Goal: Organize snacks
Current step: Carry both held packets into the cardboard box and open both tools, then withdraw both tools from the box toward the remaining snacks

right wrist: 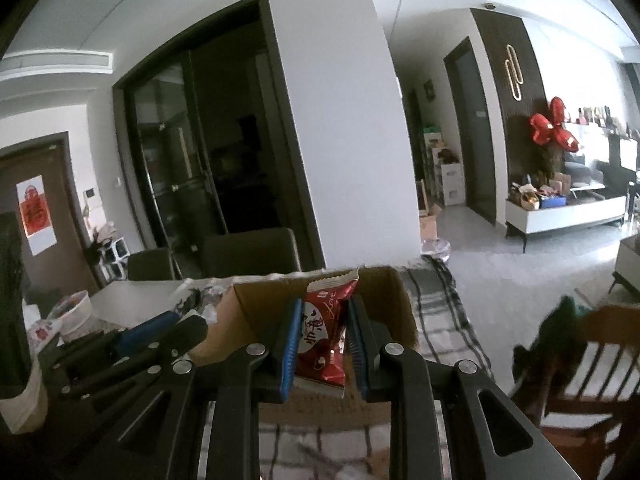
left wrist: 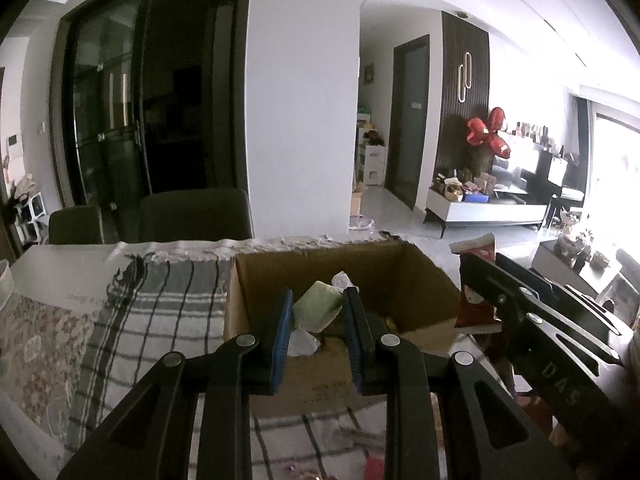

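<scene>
Checked tablecloth (left wrist: 160, 312) (table edge beyond), cardboard box (left wrist: 424, 280), dark glass doors (left wrist: 108, 120), white pillar (left wrist: 304, 100)

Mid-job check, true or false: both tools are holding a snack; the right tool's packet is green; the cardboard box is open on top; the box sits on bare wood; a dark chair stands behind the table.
1. Both tools hold a snack. True: left tool grips a green packet, right tool a red packet.
2. The right tool's packet is green. False: it is red.
3. The cardboard box is open on top. True.
4. The box sits on bare wood. False: on a checked cloth.
5. A dark chair stands behind the table. True.
</scene>
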The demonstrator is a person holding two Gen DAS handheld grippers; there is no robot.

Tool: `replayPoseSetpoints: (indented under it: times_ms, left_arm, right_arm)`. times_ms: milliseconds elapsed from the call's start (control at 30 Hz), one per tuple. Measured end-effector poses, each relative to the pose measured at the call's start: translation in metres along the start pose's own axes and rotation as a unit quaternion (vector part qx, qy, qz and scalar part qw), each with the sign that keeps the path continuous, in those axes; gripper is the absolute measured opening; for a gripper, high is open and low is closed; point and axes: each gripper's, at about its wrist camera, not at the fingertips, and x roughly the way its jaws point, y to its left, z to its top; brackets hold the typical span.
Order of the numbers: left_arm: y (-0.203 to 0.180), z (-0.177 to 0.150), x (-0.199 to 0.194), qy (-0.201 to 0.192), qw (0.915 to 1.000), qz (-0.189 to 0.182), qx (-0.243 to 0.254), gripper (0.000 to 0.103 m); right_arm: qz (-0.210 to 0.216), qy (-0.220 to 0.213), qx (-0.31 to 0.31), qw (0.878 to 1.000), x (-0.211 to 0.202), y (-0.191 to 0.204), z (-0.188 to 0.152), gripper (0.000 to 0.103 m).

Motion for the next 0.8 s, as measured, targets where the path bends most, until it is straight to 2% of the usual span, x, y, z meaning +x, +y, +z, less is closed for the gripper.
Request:
replayPoseSetpoints:
  times_ms: [367, 400, 433, 500, 533, 567, 800]
  left_arm:
    - [0.012, 0.022, 0.057, 0.036, 0.9994, -0.003, 0.0, 0.026]
    - [0.013, 0.022, 0.059, 0.038, 0.9993, -0.004, -0.001, 0.031]
    - [0.014, 0.022, 0.061, 0.04, 0.9992, -0.004, -0.001, 0.044]
    - [0.019, 0.022, 0.06, 0.036, 0.9993, 0.002, -0.007, 0.055]
    - [0.02, 0.021, 0.057, 0.033, 0.9994, 0.005, -0.01, 0.055]
    - [0.022, 0.02, 0.055, 0.031, 0.9994, 0.007, -0.012, 0.055]
    - [0.025, 0.005, 0.023, 0.019, 0.9994, 0.027, -0.012, 0.056]
  right_arm:
    - [0.006, 0.042, -0.002, 0.999, 0.055, -0.004, 0.011, 0.024]
    - [0.004, 0.048, 0.001, 0.999, 0.06, -0.006, 0.011, 0.025]
    - [0.003, 0.05, 0.002, 0.999, 0.062, -0.007, 0.011, 0.025]
    - [-0.001, 0.064, 0.006, 0.998, 0.068, -0.01, 0.011, 0.031]
    - [-0.003, 0.068, 0.01, 0.998, 0.069, -0.013, 0.01, 0.041]
    - [-0.006, 0.067, 0.013, 0.998, 0.069, -0.015, 0.01, 0.043]
    - [-0.011, 0.056, 0.005, 0.998, 0.048, -0.017, 0.006, 0.043]
